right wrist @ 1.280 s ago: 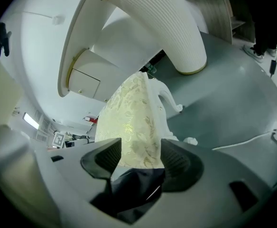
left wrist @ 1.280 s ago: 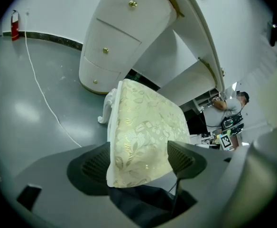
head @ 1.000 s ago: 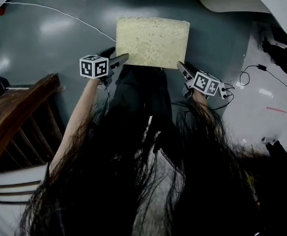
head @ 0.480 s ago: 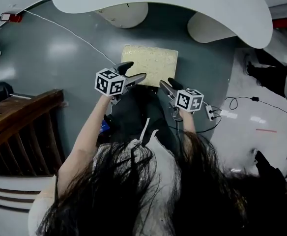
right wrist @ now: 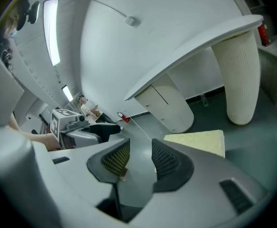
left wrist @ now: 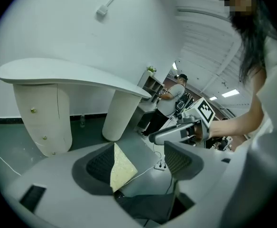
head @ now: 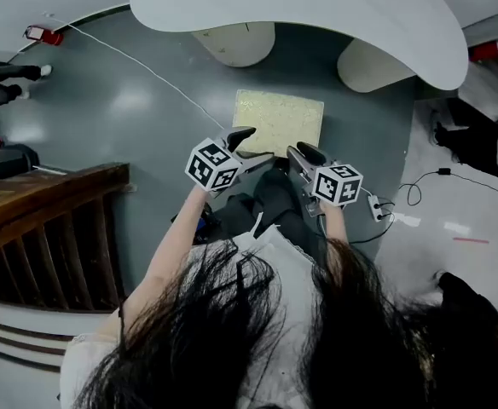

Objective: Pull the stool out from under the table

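Up came both grippers, away from the stool (head: 279, 122)
Jaws had just been closing on nothing, left gripper (head: 254, 146) wide, right gripper (head: 298, 153) narrow; stool stood out from the table (head: 300, 7), pull looked finished, nothing left to grasp

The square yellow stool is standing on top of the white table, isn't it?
Not on top. The square yellow stool is standing on the grey floor, in front of the white table and clear of its top. The head view shows it.
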`<state>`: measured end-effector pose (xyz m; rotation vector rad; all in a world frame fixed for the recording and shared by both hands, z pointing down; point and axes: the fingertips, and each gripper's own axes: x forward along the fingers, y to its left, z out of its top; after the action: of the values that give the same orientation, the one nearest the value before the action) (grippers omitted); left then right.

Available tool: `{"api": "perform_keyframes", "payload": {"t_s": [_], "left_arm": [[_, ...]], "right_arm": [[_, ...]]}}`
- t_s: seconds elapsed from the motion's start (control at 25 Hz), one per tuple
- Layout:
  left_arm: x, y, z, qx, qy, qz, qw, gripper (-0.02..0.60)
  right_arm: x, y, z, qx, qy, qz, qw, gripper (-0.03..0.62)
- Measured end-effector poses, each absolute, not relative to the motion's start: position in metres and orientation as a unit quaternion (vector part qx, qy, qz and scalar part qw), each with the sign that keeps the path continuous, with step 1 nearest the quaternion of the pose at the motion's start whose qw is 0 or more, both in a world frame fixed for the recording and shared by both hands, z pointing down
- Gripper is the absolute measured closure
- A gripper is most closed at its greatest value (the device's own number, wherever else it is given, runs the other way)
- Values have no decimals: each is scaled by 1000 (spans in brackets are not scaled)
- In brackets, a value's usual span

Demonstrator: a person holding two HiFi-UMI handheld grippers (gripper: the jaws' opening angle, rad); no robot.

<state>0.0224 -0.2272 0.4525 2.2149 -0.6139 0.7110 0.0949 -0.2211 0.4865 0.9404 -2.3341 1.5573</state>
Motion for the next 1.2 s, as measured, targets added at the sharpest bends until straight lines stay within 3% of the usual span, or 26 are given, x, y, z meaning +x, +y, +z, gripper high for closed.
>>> {"api": "perform_keyframes", "payload": {"t_s": [0.16, 0.6, 1.2], "left_arm": [[-1, -201, 420, 869, -256, 244, 347, 371], [-80, -106, 357, 883, -256, 212, 330, 399], [-67, -60, 320, 912, -203, 155, 321, 465]], "right_arm": [[79, -203, 459, 331, -792, 508, 76, 449], [16, -124, 391, 383, -796, 467, 52, 470], [0, -55, 338, 406, -806, 426, 65, 507]]}}
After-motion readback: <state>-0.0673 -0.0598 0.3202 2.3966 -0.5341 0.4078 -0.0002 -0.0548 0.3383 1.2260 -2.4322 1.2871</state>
